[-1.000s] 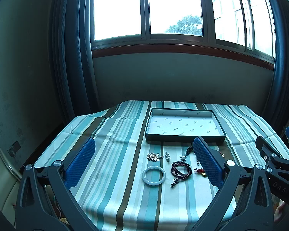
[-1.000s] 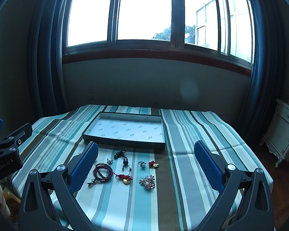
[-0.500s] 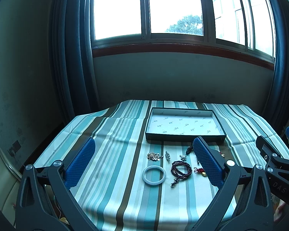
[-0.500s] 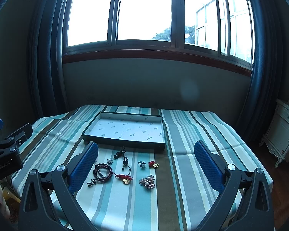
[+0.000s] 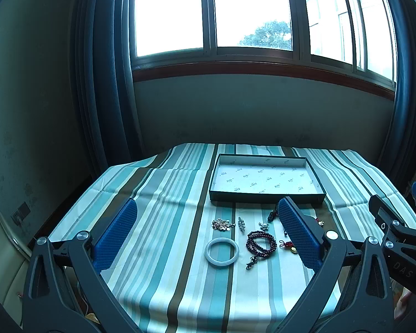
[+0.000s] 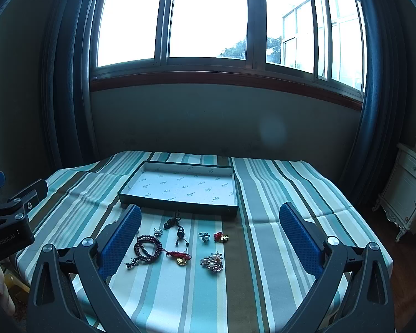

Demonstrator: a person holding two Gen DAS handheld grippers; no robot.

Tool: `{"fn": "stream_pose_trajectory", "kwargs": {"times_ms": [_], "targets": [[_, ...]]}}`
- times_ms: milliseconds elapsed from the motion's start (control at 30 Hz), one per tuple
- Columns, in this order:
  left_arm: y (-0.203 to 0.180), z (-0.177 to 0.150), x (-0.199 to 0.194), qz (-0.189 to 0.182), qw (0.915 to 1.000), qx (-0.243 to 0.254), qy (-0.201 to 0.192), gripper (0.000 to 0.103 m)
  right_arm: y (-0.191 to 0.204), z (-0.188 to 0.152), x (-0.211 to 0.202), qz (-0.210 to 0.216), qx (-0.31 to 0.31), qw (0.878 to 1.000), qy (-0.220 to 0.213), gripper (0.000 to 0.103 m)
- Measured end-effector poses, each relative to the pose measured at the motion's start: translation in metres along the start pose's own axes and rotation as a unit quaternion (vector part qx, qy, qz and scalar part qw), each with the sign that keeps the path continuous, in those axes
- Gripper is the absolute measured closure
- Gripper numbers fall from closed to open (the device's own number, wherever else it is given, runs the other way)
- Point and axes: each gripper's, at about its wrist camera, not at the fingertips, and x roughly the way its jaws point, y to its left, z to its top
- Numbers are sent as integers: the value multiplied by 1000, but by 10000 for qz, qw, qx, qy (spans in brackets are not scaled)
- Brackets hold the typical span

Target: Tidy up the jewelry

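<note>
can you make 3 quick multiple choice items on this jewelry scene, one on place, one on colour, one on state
1. Where does the white bangle lie?
A. inside the tray
B. on the striped cloth, nearer the camera than the tray
C. between gripper fingers

2. What colour are the gripper pads?
A. blue
B. red
C. yellow

3. What is in the tray?
A. a bead bracelet
B. a brooch
C. no jewelry

Key:
1 B: the bangle rests flat on the cloth beside the bead bracelet.
2 A: the textured pads show blue in both wrist views.
3 C: only the printed lining shows inside, and every piece lies in front of it.
</note>
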Motion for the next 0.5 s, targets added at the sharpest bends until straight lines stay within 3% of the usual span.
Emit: {"fn": "stream_pose_trajectory", "kwargs": {"times_ms": [500], "targets": [[-4,-10,21,-38,9995,90,312,2,-4,-12,22,99,6,9996,257,4]]}}
